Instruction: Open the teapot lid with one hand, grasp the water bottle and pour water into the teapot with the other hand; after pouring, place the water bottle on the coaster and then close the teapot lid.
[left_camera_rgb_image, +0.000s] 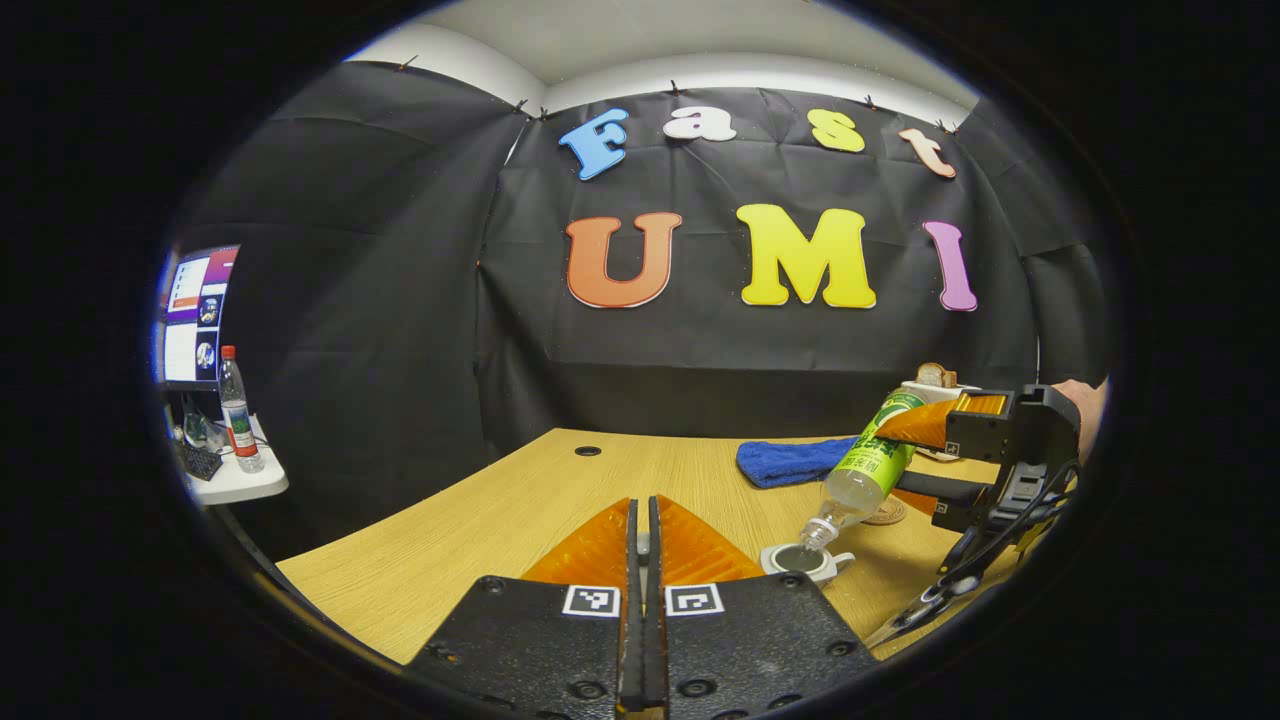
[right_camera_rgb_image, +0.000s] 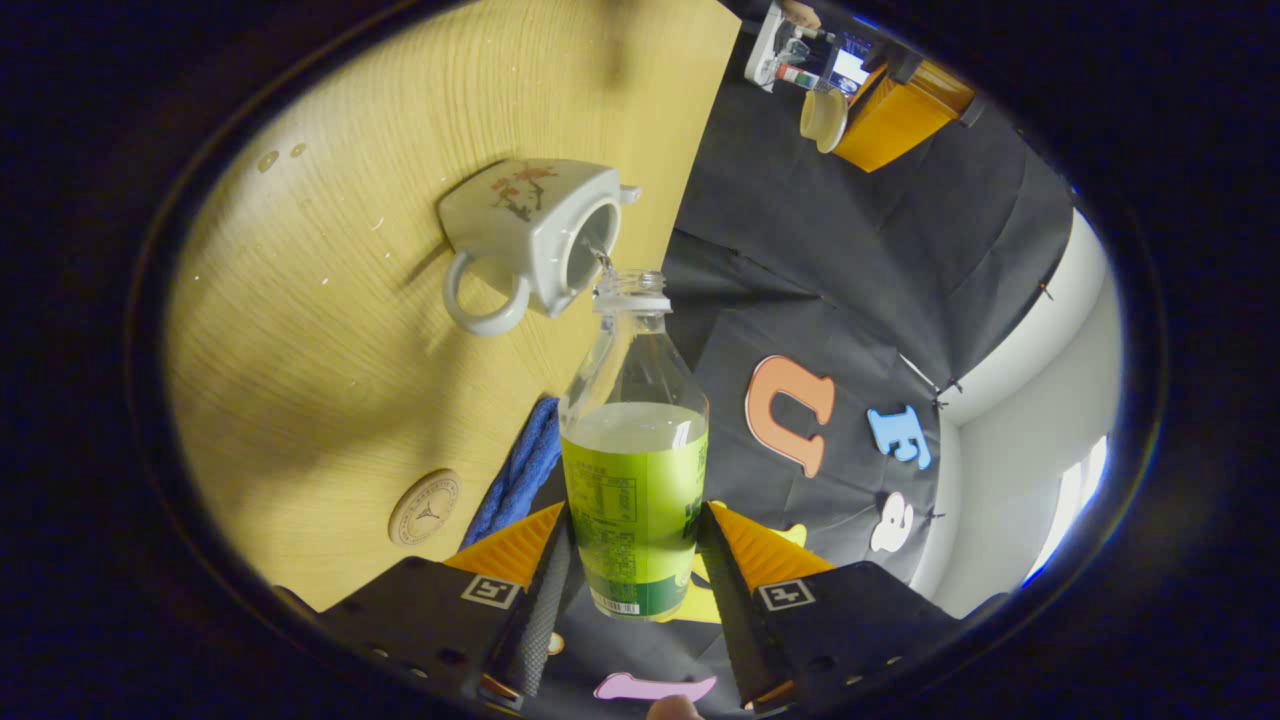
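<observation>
The teapot (right_camera_rgb_image: 530, 240) stands on the wooden tabletop (right_camera_rgb_image: 320, 400) with its mouth uncovered, and everything else sits around it. The right gripper (right_camera_rgb_image: 632, 585) pinches the water bottle (right_camera_rgb_image: 635, 480) between both fingers, pressed on the green label, and holds it tipped so that its open neck hangs just above the teapot's opening; a thin stream of water runs from the neck into the teapot. In the left gripper view, the bottle slants down toward the teapot (left_camera_rgb_image: 805, 562) from the right gripper (left_camera_rgb_image: 925, 460). The left gripper (left_camera_rgb_image: 643, 545) has its fingers pressed together, with something thin and pale seen between the tips; what it is cannot be told. The round coaster (right_camera_rgb_image: 424, 507) lies bare on the tabletop near the teapot's handle side, and a blue cloth (right_camera_rgb_image: 520, 470) lies just beside the coaster. A second bottle (left_camera_rgb_image: 238, 410) stands on a small white side table (left_camera_rgb_image: 240, 482), well apart from the teapot.
</observation>
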